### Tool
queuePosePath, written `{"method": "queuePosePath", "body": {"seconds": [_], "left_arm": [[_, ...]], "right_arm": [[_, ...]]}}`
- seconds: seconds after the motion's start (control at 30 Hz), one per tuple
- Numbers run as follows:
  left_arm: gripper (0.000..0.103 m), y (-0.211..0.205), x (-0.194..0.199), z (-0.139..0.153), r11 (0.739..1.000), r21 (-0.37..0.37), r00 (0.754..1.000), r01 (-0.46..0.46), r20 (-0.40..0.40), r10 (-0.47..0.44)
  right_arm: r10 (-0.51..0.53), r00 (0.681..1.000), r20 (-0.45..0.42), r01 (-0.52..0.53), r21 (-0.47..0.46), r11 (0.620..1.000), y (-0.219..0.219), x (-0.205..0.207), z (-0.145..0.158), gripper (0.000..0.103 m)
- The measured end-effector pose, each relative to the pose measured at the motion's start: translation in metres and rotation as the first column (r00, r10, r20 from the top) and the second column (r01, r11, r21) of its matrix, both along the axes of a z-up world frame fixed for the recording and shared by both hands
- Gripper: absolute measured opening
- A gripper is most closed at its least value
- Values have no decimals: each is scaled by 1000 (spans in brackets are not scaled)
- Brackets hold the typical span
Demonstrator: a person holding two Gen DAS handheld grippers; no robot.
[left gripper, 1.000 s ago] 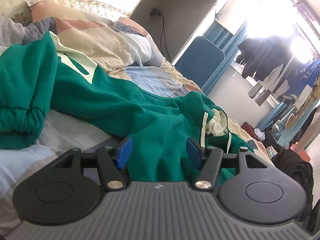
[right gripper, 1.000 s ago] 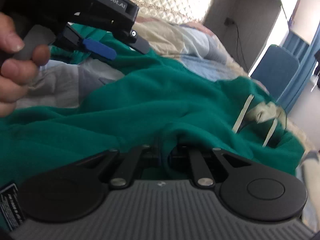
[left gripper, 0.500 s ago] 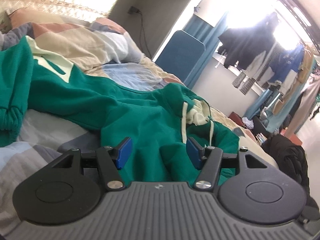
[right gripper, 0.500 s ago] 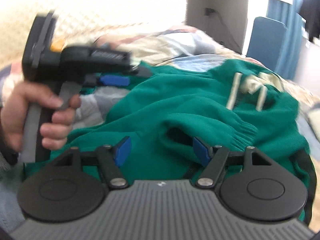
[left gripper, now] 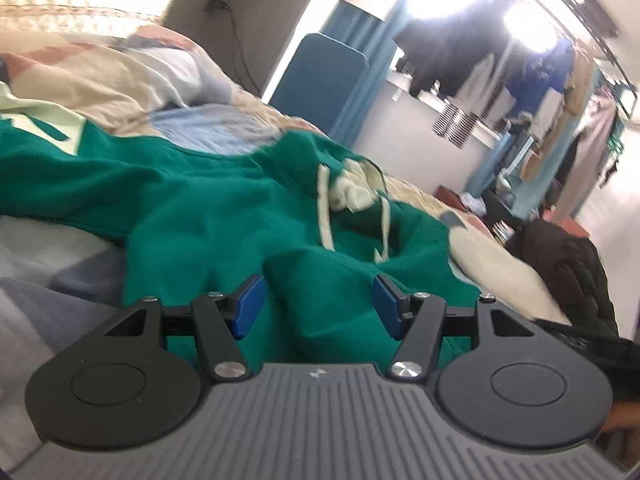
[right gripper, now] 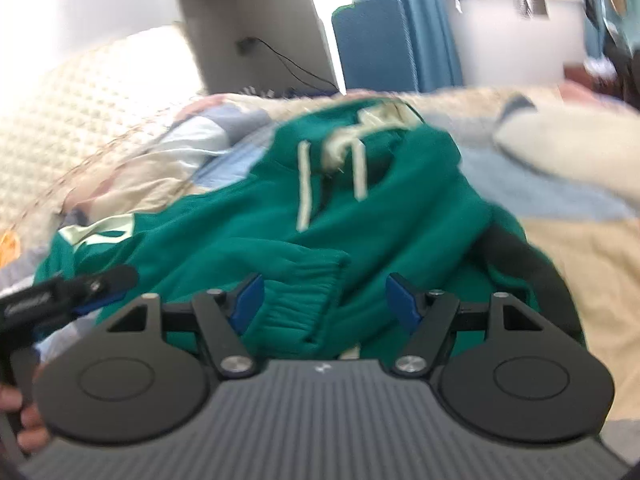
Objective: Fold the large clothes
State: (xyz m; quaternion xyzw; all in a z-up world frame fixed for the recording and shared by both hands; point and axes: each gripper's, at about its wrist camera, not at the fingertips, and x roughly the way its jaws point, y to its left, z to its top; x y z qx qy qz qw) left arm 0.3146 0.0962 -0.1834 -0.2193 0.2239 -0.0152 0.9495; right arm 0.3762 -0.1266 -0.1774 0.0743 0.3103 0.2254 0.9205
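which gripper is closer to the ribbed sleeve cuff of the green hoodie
Right. The right gripper hangs open just over the ribbed cuff; the left gripper sits off beside the hoodie.

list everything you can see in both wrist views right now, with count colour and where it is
hoodie: one, green with cream drawstrings, spread rumpled on the bed
bedding: one, patchwork of beige, blue and pink, under the hoodie
headboard: one, cream quilted, behind the bed
chair: one, blue, beyond the bed
hanging clothes: several, dark, blue and striped, by the bright window
black garment: one, off the bed's far edge
left gripper: black, blue pads, open over the hoodie
right gripper: black, blue pads, open over a green cuff
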Motion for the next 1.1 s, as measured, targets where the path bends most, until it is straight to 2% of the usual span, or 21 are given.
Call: {"method": "queuePosePath", "body": {"seconds": [0.03,0.1,0.2,0.3,0.37,0.5,0.57,0.63,0.7,0.8,0.93,0.97,1.03,1.1], "left_arm": [[65,-4,2,-2,1000,11,1000,14,-2,-14],[65,-13,4,-4,999,35,999,42,-4,-42],[65,-28,6,-8,992,94,997,81,-2,-81],[66,-41,9,-13,980,143,991,137,-25,-135],[72,-49,13,-18,974,165,988,155,-55,-147],[75,-69,21,-28,948,277,986,158,-101,-134],[76,-80,22,-32,922,356,985,156,-125,-119],[76,-84,21,-34,905,401,987,140,-132,-94],[76,-80,19,-33,912,395,990,109,-126,-64],[76,-63,18,-28,943,331,993,20,-114,19],[76,-20,14,-23,975,167,977,-147,-129,169],[76,-10,13,-21,969,153,969,-193,-127,213],[76,2,5,-17,947,173,951,-269,-109,290],[76,15,-1,-13,941,148,941,-305,-107,322]], "right_arm": [[-2,1000,-6,2,5,1000,-2,4,-6,66],[5,1000,-28,-5,16,1000,-5,10,-16,55],[16,998,-60,-11,73,997,-6,16,-24,47],[58,996,-70,-48,140,989,-4,18,-23,47],[72,995,-76,-59,156,986,-1,18,-21,47],[-6,999,-39,11,129,992,-3,17,-19,47],[-40,999,-29,43,106,993,-6,19,-19,47],[-72,997,-37,75,96,993,-12,23,-22,47],[-91,994,-55,96,89,991,-16,26,-27,47],[-93,994,-52,95,28,995,-13,32,-35,47],[-91,992,-85,90,-22,996,-7,41,-52,47],[-96,991,-95,94,-26,995,-7,43,-55,46],[-98,990,-103,95,-33,995,-6,44,-60,46],[-99,990,-103,95,-36,995,-7,43,-60,45]]}}
